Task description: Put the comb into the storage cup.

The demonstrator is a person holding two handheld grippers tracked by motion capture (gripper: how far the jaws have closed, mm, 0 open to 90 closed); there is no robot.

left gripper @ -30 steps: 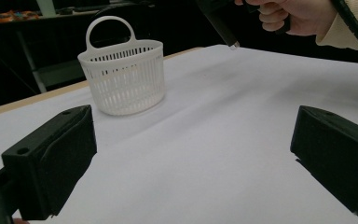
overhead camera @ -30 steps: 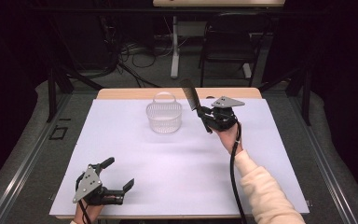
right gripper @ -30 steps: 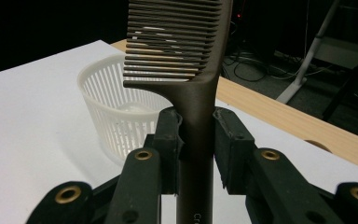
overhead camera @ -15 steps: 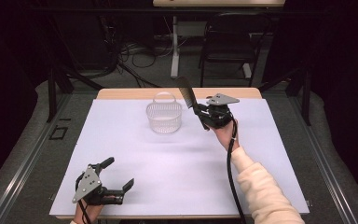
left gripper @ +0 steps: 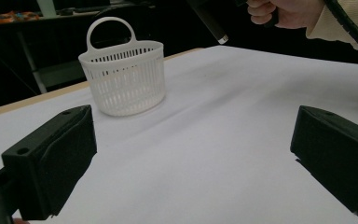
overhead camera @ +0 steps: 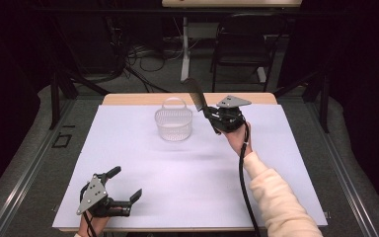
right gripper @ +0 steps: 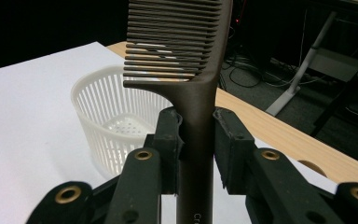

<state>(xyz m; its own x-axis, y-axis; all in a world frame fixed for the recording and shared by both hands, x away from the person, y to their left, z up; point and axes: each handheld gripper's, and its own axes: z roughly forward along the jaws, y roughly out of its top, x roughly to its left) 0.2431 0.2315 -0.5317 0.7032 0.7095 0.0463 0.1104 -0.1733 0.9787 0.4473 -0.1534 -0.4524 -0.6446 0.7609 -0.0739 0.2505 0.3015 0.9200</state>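
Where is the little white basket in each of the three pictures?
High view: the white slotted plastic basket with a hoop handle stands at the table's far middle, left of the dark brown comb.
Left gripper view: upper left.
Right gripper view: left of middle, behind the comb.
Shared landmark: the comb.

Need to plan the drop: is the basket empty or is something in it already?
Empty. The right gripper view looks into the basket and shows only its bare perforated floor; the comb is outside it.
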